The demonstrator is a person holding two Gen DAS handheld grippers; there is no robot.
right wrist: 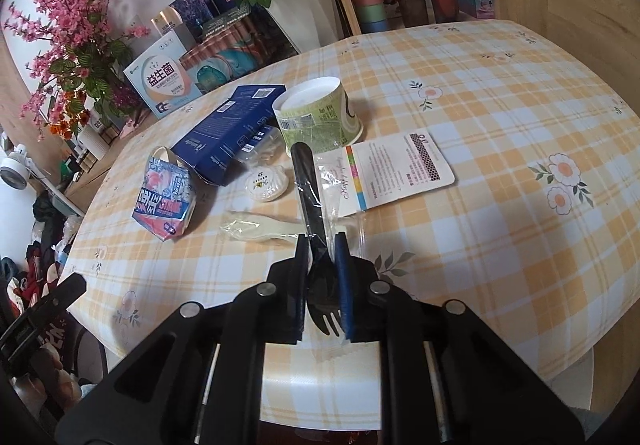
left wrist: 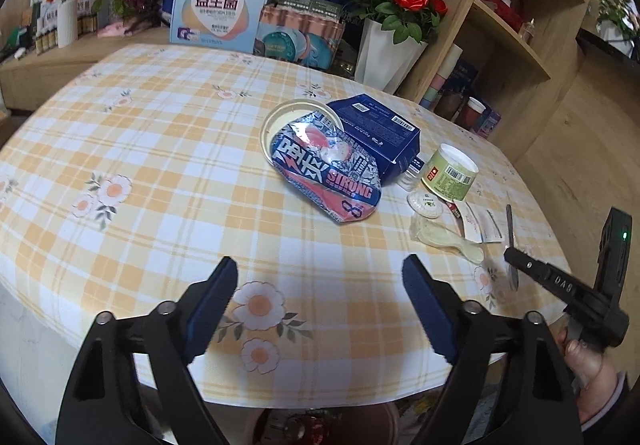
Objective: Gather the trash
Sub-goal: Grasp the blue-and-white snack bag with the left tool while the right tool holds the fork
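My right gripper [right wrist: 321, 241] is shut on a black plastic fork [right wrist: 308, 189] in a clear wrapper, handle pointing away over the table. The left wrist view shows that gripper [left wrist: 514, 259] at the right with the fork [left wrist: 510, 221] standing up from it. My left gripper [left wrist: 320, 261] is open over the checked tablecloth [left wrist: 160, 149], nothing between its fingers. Beyond it lie a crumpled snack bag [left wrist: 324, 169] on a plate [left wrist: 276, 117], a blue box [left wrist: 380, 129], a green paper cup [left wrist: 450, 173], a white round lid [left wrist: 426, 203], a wrapped spoon [left wrist: 448, 239] and a paper packet [right wrist: 400, 169].
A white vase of red roses [left wrist: 384, 49] and several product boxes [left wrist: 220, 9] stand behind the table. A wooden shelf unit [left wrist: 520, 37] rises at the right. A hand [left wrist: 588, 361] holds the right gripper past the table's near edge [left wrist: 320, 399].
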